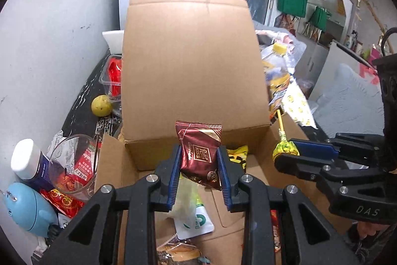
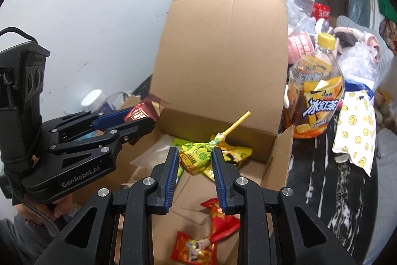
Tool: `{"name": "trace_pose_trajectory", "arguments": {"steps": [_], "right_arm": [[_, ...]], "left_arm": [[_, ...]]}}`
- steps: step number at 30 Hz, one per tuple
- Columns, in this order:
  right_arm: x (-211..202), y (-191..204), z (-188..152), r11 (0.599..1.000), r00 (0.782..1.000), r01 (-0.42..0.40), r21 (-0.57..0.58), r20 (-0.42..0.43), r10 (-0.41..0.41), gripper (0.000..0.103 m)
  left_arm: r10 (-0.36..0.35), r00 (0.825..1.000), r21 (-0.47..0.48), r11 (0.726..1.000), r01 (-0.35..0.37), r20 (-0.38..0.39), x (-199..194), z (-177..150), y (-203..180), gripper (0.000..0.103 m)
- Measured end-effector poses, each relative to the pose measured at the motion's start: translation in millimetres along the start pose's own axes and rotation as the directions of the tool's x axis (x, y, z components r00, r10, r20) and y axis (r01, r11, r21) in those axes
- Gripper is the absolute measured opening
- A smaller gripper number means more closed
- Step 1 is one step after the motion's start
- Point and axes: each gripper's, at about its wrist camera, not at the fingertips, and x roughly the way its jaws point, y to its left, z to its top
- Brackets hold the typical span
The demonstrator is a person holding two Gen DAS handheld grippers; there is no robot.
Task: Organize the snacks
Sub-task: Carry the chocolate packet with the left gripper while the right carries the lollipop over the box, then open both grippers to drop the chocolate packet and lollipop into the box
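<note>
My left tool (image 1: 198, 163) pinches a brown chocolate packet (image 1: 199, 153) between its blue pads, held above the open cardboard box (image 1: 193, 66). My right tool (image 2: 194, 160) pinches a yellow-green wrapped lollipop (image 2: 196, 157), stick pointing far-right, also over the box. Inside lie a yellow packet (image 2: 235, 153) and red packets (image 2: 220, 220). The raised far flap blocks the view beyond. On the desk (image 2: 347, 180), left of the box: a glass cup (image 1: 72, 163) and a yellow ball (image 1: 101, 105). Right of it: an iced-tea bottle (image 2: 315, 91) and a smiley-print bag (image 2: 354, 131).
</note>
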Motion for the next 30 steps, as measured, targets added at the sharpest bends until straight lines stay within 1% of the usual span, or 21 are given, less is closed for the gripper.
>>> {"name": "trace_pose_trajectory", "arguments": {"steps": [8,14,17,19,25,30], "right_arm": [[17.6,-7.9,-3.6,1.000,0.998,0.027,0.012,-0.066,-0.026,0.027],[18.1,-10.8,-2.8,0.998,0.995,0.058,0.011,-0.080,-0.057,0.028],[17.0,-11.6,-3.8,0.997,0.994,0.071,0.015,-0.087,-0.069,0.037],[14.0,-11.9,-4.5,0.997,0.994,0.075,0.015,-0.084,-0.074,0.038],[-6.7,-5.8,-4.5,0.997,0.995,0.081,0.021,-0.055,-0.080,0.038],[-31.6,3.6,-7.2,0.997,0.997,0.073,0.020,-0.020,-0.073,0.038]], "left_arm": [[0.037,0.998,0.014,0.999,-0.036,-0.052,25.5,-5.4,-5.1,0.028],[0.066,0.995,0.036,0.997,-0.064,-0.068,34.1,-9.3,-10.2,0.028],[0.086,0.993,0.045,0.996,-0.082,-0.079,34.5,-8.1,-12.2,0.029],[0.088,0.993,0.041,0.996,-0.085,-0.085,33.3,-6.9,-12.2,0.029],[0.106,0.992,0.037,0.994,-0.104,-0.064,14.2,-5.3,-15.2,0.029],[0.123,0.992,0.045,0.991,-0.122,-0.021,-19.5,-5.7,-22.4,0.029]]}}
